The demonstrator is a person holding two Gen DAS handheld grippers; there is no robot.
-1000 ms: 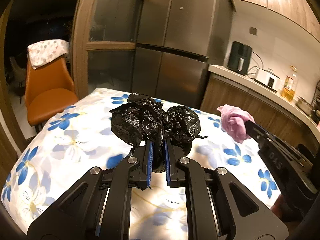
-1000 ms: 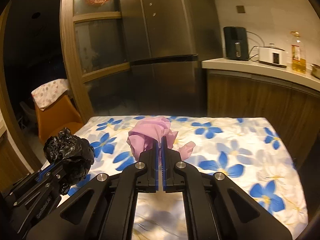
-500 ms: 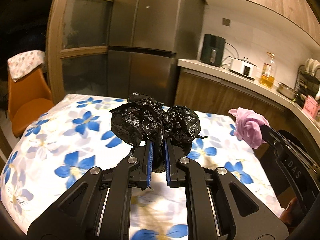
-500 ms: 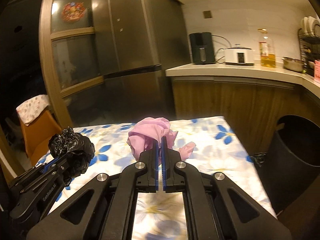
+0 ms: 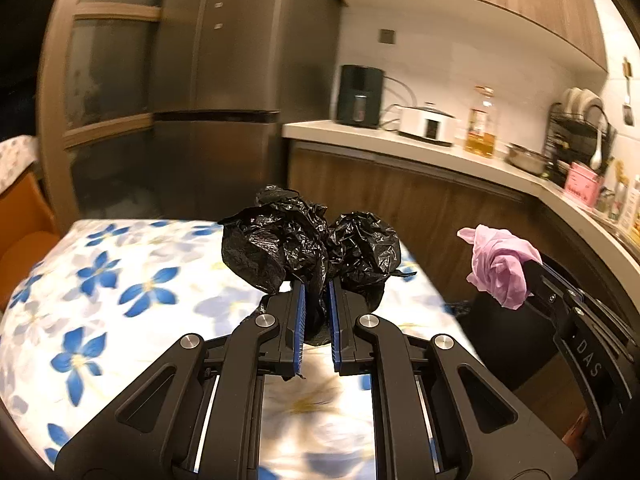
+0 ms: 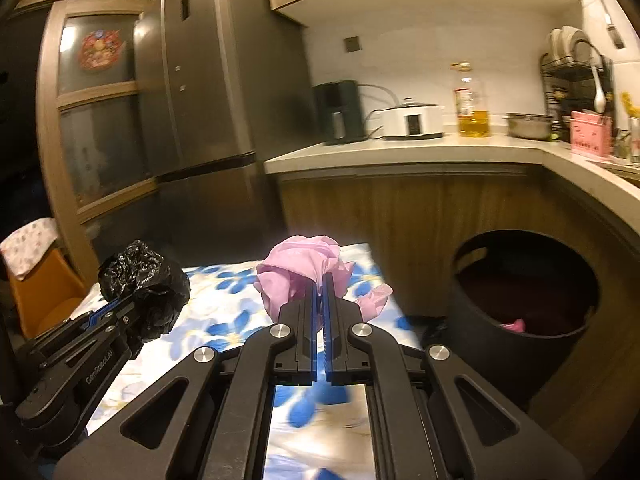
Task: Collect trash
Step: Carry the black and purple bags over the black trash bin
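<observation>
My left gripper point(image 5: 316, 292) is shut on a crumpled black plastic bag point(image 5: 296, 244), held above the flowered table point(image 5: 120, 280). From the right wrist view the same black plastic bag point(image 6: 146, 280) and left gripper point(image 6: 116, 306) sit at the lower left. A crumpled pink plastic bag point(image 6: 300, 272) is clamped in my right gripper point(image 6: 320, 288), also off the table. The pink plastic bag point(image 5: 500, 268) shows at the right of the left wrist view. A round black trash bin point(image 6: 524, 296) stands on the floor to the right of the table, with a pink scrap inside.
A wooden counter point(image 6: 400, 152) with an air fryer point(image 6: 340, 112), a white cooker point(image 6: 412, 120) and an oil bottle point(image 6: 472, 108) runs behind. A tall fridge point(image 6: 208, 92) stands at the back left. An orange chair point(image 6: 44, 288) sits left of the table.
Both grippers swung to the right with their bags still held. The counter and the trash bin came into view; the chair slid off to the left.
</observation>
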